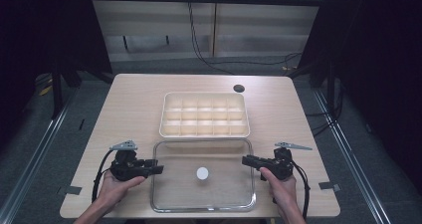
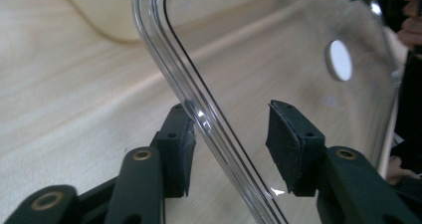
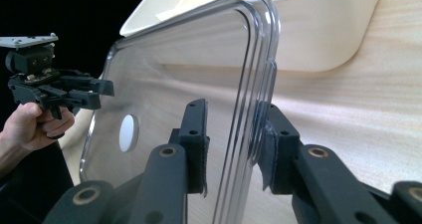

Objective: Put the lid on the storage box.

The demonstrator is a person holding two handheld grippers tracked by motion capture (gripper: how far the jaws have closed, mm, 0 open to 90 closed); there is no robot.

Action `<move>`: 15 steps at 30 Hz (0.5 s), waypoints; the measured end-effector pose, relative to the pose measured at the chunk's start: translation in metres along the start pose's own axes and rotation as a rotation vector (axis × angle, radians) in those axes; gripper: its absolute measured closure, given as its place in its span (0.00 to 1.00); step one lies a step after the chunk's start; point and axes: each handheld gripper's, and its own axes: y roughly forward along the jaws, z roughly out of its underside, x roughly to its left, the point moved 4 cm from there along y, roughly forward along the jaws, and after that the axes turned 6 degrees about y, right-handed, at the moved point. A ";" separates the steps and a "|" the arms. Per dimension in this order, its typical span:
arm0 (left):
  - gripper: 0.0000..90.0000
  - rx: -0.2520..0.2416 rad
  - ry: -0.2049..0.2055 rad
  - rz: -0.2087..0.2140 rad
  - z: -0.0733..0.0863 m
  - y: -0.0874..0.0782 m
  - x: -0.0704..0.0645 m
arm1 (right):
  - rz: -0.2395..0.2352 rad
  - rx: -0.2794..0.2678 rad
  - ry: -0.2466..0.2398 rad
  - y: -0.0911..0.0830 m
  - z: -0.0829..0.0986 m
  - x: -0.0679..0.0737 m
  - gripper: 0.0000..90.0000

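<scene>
A clear plastic lid [image 1: 174, 189] lies flat on the table in front of a cream compartment tray [image 1: 204, 132]. A white round disc [image 1: 202, 173] marks the lid's middle. My left gripper [image 1: 158, 167] is at the lid's left edge. In the left gripper view it is open [image 2: 231, 139], with the lid's rim [image 2: 169, 50] running between the jaws, close to the left pad [image 2: 180, 147]. My right gripper [image 1: 245, 160] is at the lid's right edge. It too is open [image 3: 231, 144], astride the rim [image 3: 251, 59], which lies near the right pad [image 3: 271, 149].
The tray's compartments hold nothing that I can see. A dark round hole [image 1: 239, 88] sits in the tabletop at the back right. Bare wood surrounds the tray and lid. Cables run across the floor behind the table.
</scene>
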 end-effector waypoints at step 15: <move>0.68 -0.053 0.026 -0.021 -0.011 -0.015 0.000 | 0.021 -0.019 -0.036 0.005 -0.011 0.010 0.75</move>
